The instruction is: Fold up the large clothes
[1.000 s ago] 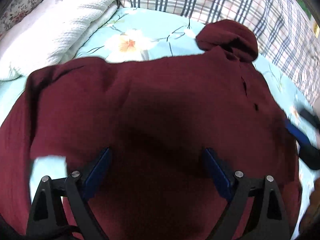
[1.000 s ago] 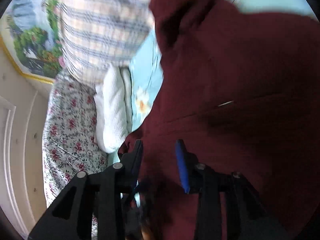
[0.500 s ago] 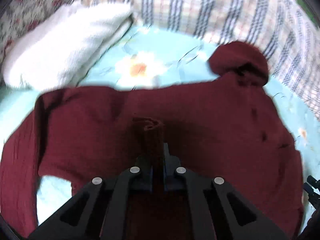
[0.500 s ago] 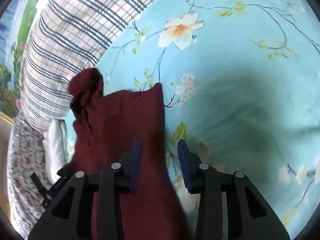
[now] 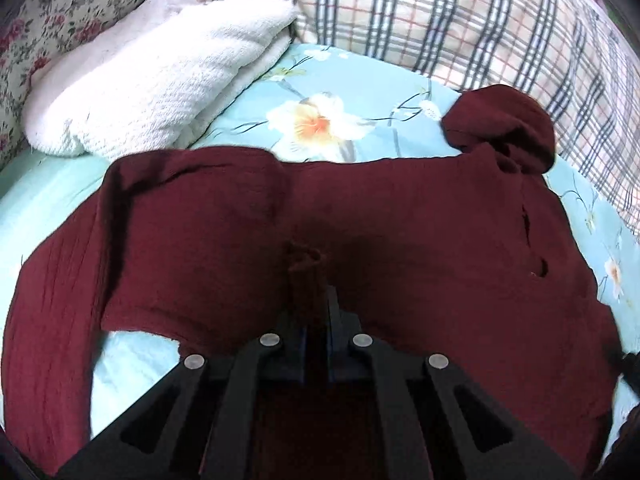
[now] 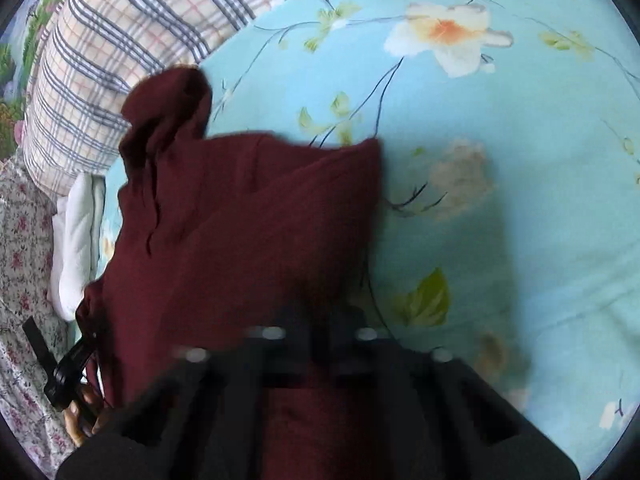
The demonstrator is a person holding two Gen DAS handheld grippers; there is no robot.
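A dark maroon hooded garment [image 5: 400, 220] lies spread on the light blue flowered sheet [image 5: 360, 80], its hood [image 5: 504, 128] bunched at the far right. My left gripper [image 5: 316, 312] is shut on a raised pinch of the cloth near the garment's middle. In the right wrist view the same garment [image 6: 240, 220] fills the left half. My right gripper [image 6: 320, 320] is blurred at the garment's right edge, its jaws closing with maroon cloth between them. The left gripper [image 6: 60, 368] and a hand [image 6: 80, 420] show at that view's lower left.
A folded white knit blanket [image 5: 152, 76] lies at the far left. A plaid pillow [image 5: 460, 24] runs along the back, with rose-print fabric [image 5: 24, 40] beyond it. Bare sheet [image 6: 520, 200] stretches to the right of the garment.
My left gripper went from wide open over the garment to shut on a pinch of it. My right gripper swung from above the cloth to its right edge and its jaws drew together.
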